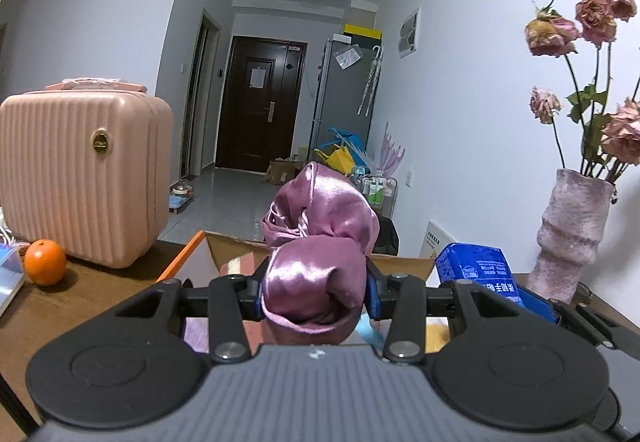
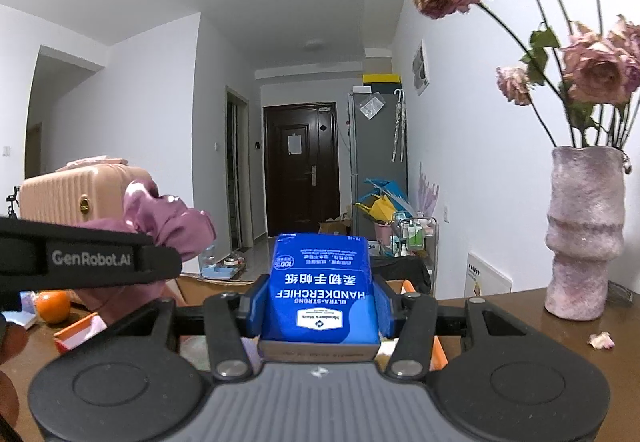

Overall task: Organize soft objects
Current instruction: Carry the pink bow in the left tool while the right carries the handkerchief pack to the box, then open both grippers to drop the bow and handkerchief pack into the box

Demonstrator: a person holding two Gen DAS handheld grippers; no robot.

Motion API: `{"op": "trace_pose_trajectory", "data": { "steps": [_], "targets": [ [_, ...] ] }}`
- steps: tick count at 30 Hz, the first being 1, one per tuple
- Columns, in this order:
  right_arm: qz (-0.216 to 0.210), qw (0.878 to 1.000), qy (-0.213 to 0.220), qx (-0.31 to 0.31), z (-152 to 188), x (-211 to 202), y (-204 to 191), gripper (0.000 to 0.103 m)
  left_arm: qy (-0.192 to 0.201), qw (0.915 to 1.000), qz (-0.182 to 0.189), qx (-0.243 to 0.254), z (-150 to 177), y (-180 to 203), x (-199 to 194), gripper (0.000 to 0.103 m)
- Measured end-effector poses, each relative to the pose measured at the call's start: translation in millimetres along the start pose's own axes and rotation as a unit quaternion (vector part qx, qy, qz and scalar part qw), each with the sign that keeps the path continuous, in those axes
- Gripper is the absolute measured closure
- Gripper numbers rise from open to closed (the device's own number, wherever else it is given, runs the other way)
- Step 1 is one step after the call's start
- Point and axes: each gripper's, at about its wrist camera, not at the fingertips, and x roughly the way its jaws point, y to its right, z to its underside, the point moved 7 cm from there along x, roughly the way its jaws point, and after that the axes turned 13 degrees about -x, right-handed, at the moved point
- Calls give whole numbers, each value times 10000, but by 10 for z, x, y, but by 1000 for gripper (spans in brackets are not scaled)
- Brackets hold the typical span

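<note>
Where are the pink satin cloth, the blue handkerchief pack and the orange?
pink satin cloth point(image 1: 316, 278): left wrist view, on its lower bulge.
blue handkerchief pack point(image 2: 320, 290): right wrist view, on its printed face.
orange point(image 1: 45, 262): left wrist view, on its peel.

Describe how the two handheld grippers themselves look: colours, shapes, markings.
Both match: a ribbed grey body, black linkage arms with silver pivot bolts, two round black discs at the base, and blue finger pads. The left gripper shows white "GenRobot.AI" lettering on its side in the right wrist view. The right gripper shows no lettering.
</note>
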Motion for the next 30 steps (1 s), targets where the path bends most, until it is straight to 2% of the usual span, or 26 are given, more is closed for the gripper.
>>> {"op": "trace_pose_trajectory", "data": {
  "steps": [12,18,20,22,27,30],
  "targets": [
    [-66,9998,-180,-48,-18,487,15,52,-2,10000,-11,47,-118,-45,467,59],
    [-95,9995,-284,-104,9,532,11,51,-62,9999,-100,84,-98,-71,537,56],
    [-45,9996,-258,-124,-6,524,30,46,-47,9998,-142,114,-94,-82,536,47],
    [-7,9996,-244,-105,-9,513,47,38,6,9998,-150,120,-108,-87,520,31],
    [107,9997,-216,-12,9,484,96,12,267,9990,-357,99,-163,-146,450,2],
    [206,9996,-182,27,19,459,120,1,403,9980,-496,31,-194,-190,418,0]
  ]
}}
